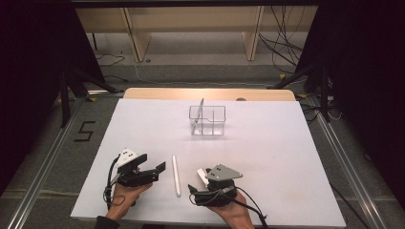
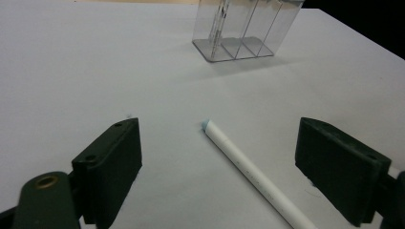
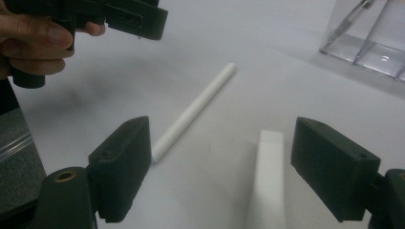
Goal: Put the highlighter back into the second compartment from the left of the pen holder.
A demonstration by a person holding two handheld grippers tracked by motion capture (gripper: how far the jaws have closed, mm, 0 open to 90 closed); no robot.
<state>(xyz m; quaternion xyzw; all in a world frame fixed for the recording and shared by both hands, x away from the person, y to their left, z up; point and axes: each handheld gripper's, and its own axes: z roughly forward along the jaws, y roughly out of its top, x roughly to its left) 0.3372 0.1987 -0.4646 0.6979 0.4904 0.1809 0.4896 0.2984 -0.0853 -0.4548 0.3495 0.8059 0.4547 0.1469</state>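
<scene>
white table [image 1: 267, 157], white pen [image 1: 176, 175] between claws (clear organizer [image 1: 207, 120] beyond)

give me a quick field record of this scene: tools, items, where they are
left tool: open, jaws either side of the white pen
right tool: open, white block between its jaws
white pen: flat on the table, between both tools
white block: lying on the table
clear organiser: far centre, upright, one slim pen inside
table: white
</scene>
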